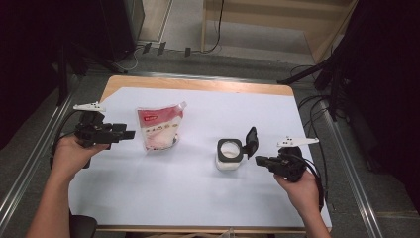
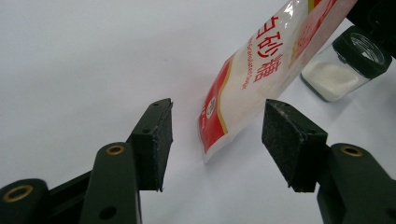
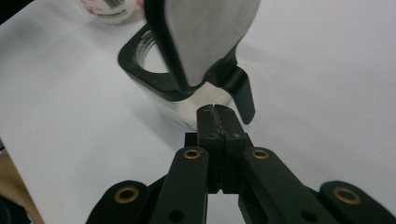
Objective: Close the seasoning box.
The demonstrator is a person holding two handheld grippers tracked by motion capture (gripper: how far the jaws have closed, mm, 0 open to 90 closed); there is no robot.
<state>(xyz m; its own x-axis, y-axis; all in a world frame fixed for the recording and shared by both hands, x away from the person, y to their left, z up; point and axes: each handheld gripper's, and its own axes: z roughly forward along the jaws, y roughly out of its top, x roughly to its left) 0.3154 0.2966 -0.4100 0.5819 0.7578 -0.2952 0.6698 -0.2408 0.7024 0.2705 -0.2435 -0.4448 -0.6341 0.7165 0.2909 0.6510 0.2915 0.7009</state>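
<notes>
jar (image 1: 229, 156) open beside pouch (image 1: 158, 128)

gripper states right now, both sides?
Left gripper: open, empty, jaws aimed at the sugar pouch.
Right gripper: closed, holding nothing, tips just short of the open-lidded jar.

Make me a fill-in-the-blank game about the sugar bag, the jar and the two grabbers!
1. The lid of the jar is flipped ____.
2. The left gripper has its jaws ____.
3. The right gripper has its jaws ____.
4. The sugar bag stands on the jar's ____ in the high view.

Missing words: open; open; shut; left
</notes>
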